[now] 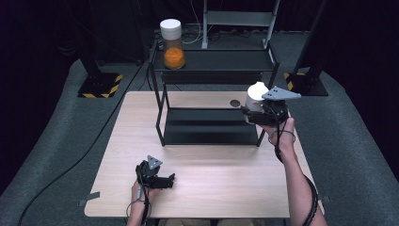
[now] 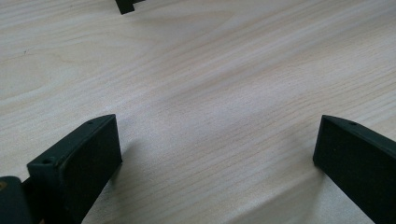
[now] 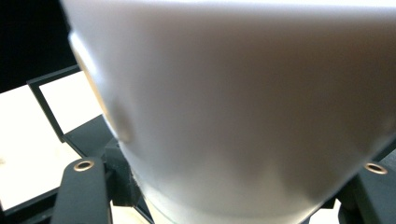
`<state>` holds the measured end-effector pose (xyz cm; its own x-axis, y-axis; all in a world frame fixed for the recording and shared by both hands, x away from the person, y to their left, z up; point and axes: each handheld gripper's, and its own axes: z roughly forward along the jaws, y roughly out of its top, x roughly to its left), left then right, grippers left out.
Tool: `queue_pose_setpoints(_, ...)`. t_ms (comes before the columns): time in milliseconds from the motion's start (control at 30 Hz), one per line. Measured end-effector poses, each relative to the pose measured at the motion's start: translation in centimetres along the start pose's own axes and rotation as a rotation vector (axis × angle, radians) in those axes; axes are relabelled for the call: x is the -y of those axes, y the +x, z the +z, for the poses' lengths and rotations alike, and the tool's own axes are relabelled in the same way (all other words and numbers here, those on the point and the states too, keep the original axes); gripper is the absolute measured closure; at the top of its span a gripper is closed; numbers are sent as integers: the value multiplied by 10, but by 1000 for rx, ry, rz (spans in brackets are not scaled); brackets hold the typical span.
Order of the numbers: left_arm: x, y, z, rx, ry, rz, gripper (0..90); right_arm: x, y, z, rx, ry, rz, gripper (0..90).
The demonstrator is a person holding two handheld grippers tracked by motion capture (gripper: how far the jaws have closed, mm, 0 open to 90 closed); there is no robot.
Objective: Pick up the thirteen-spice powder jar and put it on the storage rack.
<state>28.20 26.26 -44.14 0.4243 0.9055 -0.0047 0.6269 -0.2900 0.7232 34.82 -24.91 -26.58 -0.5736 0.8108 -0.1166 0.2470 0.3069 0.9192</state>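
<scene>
White jar [image 3: 243, 116] between right tongs [image 3: 229, 186]

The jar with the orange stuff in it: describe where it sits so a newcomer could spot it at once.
Start at the black two-tier shelf standing at the far side of the wooden table. On its top tier, at the left end, stands the jar. It is clear with a white lid and orange contents; the other white-topped container is held in the right claw.
</scene>
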Motion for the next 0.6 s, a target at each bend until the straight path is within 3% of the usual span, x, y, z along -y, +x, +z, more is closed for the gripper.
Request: queue_pose_setpoints(600,0,0,0,0,0,0,6,-21,-8,-4,-8,-15,4,301)
